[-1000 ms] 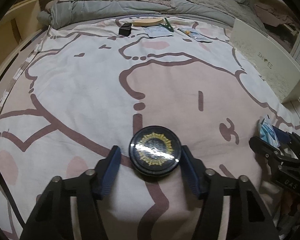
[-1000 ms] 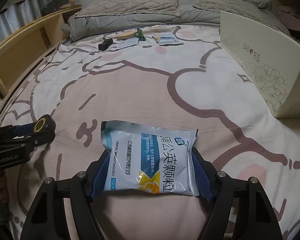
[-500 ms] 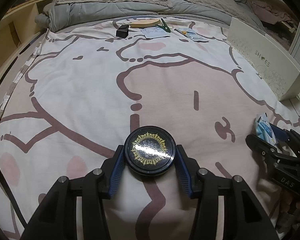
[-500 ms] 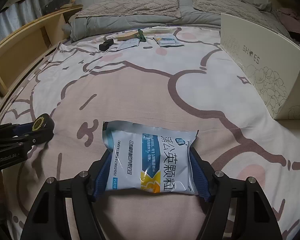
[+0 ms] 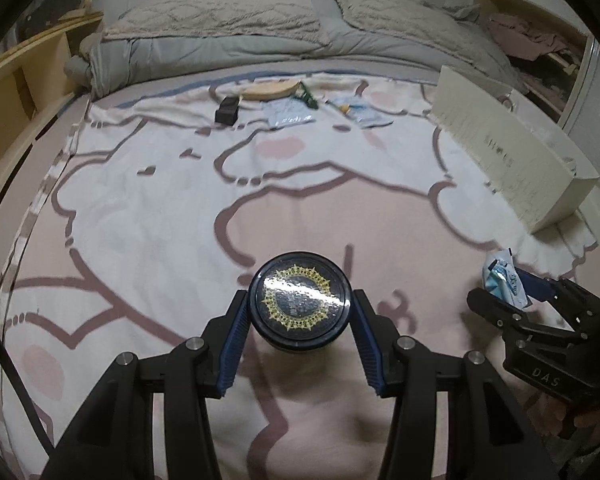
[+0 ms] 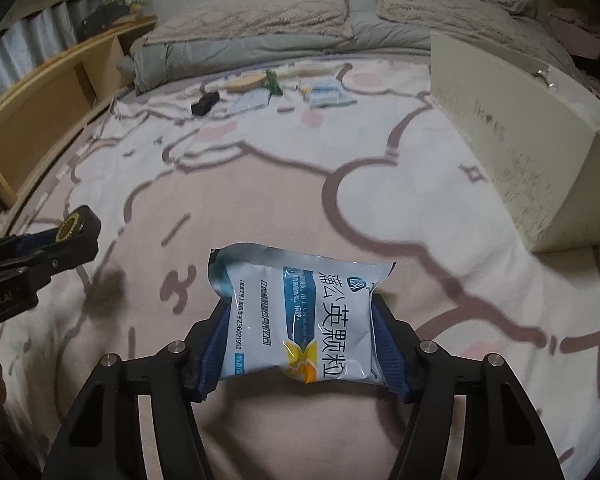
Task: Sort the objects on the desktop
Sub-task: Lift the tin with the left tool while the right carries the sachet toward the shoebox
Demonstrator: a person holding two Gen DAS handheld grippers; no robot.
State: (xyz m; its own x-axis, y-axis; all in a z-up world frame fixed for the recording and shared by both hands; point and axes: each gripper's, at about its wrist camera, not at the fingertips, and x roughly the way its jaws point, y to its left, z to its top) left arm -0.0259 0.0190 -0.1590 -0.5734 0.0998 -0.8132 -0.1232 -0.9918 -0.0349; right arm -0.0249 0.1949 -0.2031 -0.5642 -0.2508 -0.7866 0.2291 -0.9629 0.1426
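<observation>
A round black tin (image 5: 299, 302) with a gold sunburst lid is clamped between the blue pads of my left gripper (image 5: 299, 312), which is shut on it and holds it just above the cartoon-print blanket (image 5: 148, 208). In the right wrist view the tin (image 6: 74, 226) shows at the far left. A white-and-blue medicine pouch (image 6: 300, 304) sits between the pads of my right gripper (image 6: 300, 320). Its jaws are closing and squeeze the pouch's sides so that it bulges. The left wrist view shows that pouch (image 5: 502, 276) edge-on at the right.
A cream shoe box (image 5: 512, 160) stands along the right side of the bed. At the far end lie a small black box (image 5: 226, 110), a wooden piece (image 5: 270, 90), a green clip (image 5: 309, 96) and two sachets (image 5: 288, 114). A wooden shelf (image 6: 40, 120) runs along the left.
The left jaws closed onto the tin and then rose with it off the blanket. The right jaws narrowed on the pouch, which now looks squeezed and narrower.
</observation>
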